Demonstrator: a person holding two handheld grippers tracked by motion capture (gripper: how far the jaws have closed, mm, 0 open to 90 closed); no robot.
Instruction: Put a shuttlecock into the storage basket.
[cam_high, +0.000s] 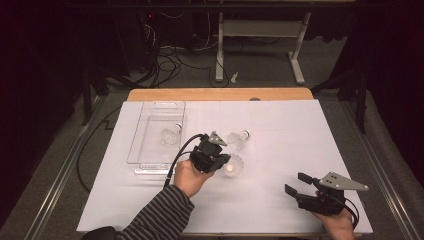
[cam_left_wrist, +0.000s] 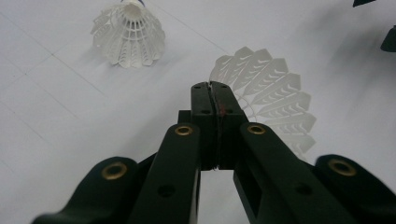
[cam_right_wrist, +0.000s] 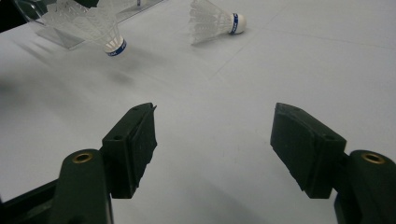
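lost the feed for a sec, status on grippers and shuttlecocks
Left gripper shut on rim of white feathered shuttlecock. Right gripper open, holding nothing. Second shuttlecock on the white sheet, third in clear plastic tray. Nothing in the way.

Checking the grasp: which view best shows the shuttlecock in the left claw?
The left gripper view: the left claw is shut on the skirt of the shuttlecock, which fans out close behind. The high view shows it small beside the claw; the right gripper view shows its skirt and blue-banded cork, far off.
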